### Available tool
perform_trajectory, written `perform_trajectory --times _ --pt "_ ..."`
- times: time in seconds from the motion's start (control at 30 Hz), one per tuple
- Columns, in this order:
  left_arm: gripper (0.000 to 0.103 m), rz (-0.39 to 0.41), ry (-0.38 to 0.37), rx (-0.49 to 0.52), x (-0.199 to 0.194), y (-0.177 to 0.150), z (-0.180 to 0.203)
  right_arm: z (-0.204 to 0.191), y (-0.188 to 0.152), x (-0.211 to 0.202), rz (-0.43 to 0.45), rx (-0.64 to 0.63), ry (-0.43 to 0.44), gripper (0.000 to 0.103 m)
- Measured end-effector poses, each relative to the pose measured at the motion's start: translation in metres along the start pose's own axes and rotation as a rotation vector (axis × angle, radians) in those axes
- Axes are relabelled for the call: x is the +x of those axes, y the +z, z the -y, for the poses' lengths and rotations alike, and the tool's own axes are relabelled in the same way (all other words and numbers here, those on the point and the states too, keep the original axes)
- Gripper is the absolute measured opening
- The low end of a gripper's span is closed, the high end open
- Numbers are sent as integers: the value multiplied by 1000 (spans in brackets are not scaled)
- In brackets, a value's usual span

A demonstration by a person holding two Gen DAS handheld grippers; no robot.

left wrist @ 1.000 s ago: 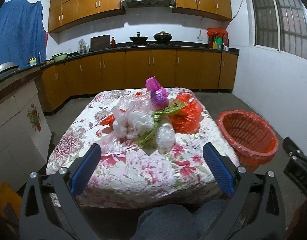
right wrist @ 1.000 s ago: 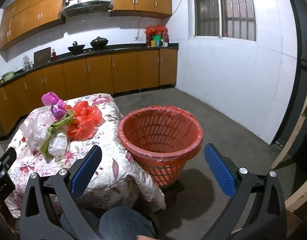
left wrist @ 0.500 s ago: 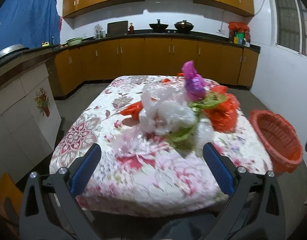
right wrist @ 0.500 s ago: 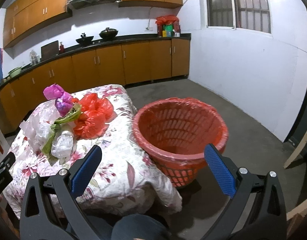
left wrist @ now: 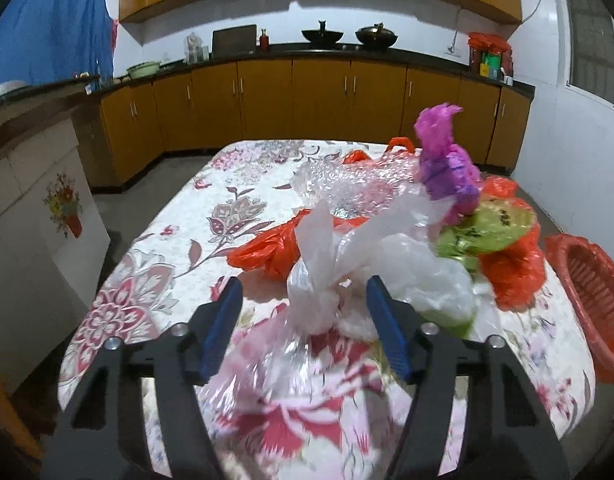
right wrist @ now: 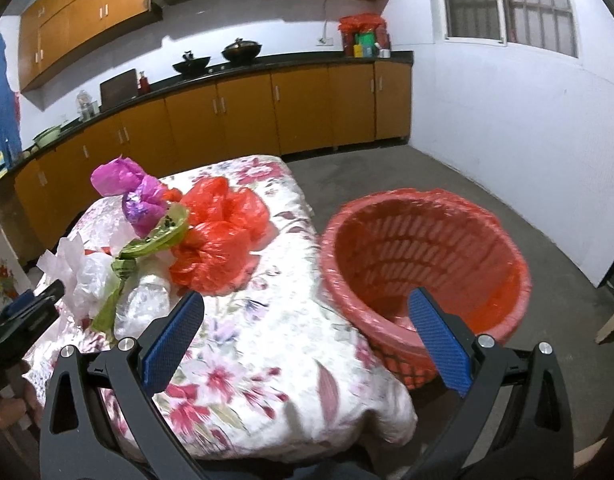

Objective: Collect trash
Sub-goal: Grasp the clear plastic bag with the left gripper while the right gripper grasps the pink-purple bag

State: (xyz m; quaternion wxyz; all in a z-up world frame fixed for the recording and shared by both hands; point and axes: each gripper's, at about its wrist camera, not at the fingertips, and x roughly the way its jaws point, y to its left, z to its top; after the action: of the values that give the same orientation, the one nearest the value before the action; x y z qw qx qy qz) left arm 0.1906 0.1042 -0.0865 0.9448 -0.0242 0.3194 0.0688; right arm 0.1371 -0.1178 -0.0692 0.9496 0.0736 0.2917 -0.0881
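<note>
- Left gripper (left wrist: 305, 318): jaws have just been closing, now part-way in, with the knotted neck of the clear plastic bag (left wrist: 319, 300) between the blue pads (left wrist: 223, 322); a gap shows on the left side, and on the right the pad seems near the film, so no firm clamp can be read yet.
- Right gripper (right wrist: 307, 336): jaws wide apart, nothing between them, hanging over the near table edge beside the red basket (right wrist: 423, 276).
- Trash: the heap lies on the floral tablecloth (left wrist: 179, 248), made up of clear bags, red bags (right wrist: 215, 236), a green wrapper (left wrist: 487, 228) and a purple bag (left wrist: 447, 164); the basket stands on the floor just beside the table.
- Risk: thin slippery film; if the pads catch only a loose fold, the bag probably slides out on lifting.
- Risk: bags overlap and touch; pulling one likely drags neighbours, which could fall off the table edge.
- Risk: a low pinch might snag the tablecloth.
- Left wrist view only: the bag's knot between the pads, plus a bubble-wrap sheet (left wrist: 347, 184) behind the heap.
- Right wrist view only: the basket's whole liner-covered mouth, which looks empty, and its place against the table; the left view shows only a sliver.
</note>
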Motion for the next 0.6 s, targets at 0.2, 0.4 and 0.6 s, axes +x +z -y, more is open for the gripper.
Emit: perform_trajectory --times 0.2,0.4,0.6 --pt "46 8 -15 42 22 7 8 -19 7 18 -17 -34 42 99" --pt "14 -9 -49 14 36 14 3 -37 14 35 -27 -66 84 88" --pt "7 23 -68 -4 23 19 -7 -55 24 49 -26 -101 117 76"
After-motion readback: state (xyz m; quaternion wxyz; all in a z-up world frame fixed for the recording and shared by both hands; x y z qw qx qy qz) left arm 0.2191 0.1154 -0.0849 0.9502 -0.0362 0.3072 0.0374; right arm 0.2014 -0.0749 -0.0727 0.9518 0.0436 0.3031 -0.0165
